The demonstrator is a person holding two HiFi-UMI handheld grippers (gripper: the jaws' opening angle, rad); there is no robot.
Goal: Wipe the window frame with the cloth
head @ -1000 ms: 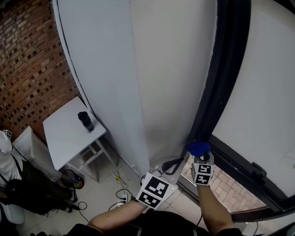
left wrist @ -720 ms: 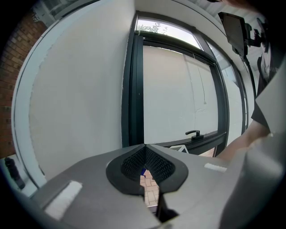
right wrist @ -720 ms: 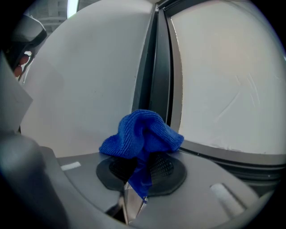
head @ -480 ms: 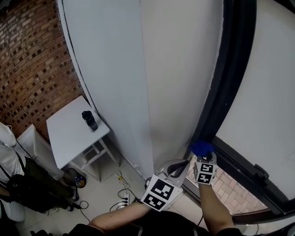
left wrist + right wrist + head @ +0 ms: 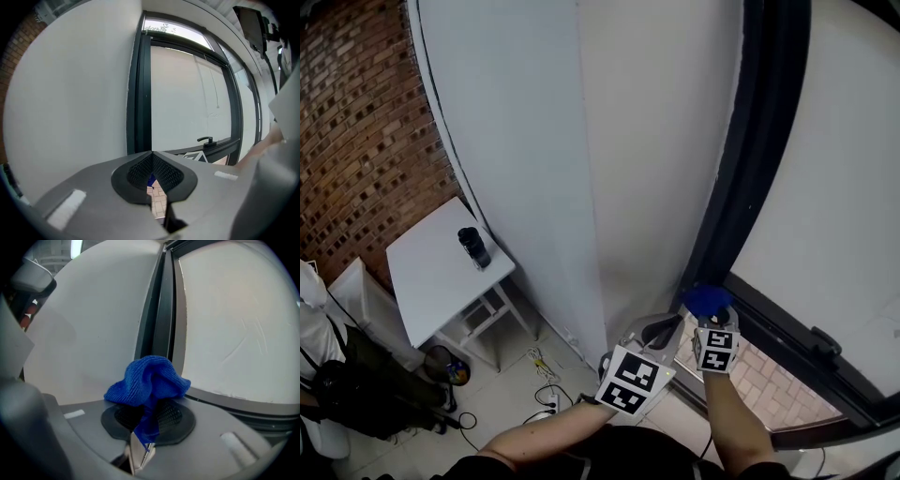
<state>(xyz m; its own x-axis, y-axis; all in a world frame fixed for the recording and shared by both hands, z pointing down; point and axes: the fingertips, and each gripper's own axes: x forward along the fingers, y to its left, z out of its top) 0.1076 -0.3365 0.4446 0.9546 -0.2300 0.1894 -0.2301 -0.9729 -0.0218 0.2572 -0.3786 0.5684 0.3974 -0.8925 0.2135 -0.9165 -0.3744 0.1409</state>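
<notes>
Gripping the blue cloth, the right claw has its pads pinched on a hanging fold, w/ the rest bunched up over the tips. In the head view the cloth sits low at the corner of the dark window frame, where the upright meets the bottom rail; can't tell if it's touching. The left claw is closed tight, nothing btwn the pads, held just left of the right one and facing the same frame. The window handle sits on the lower rail, off to the right. Far left: a white counter w/ a dark canister upright on it, brick wall behind.
</notes>
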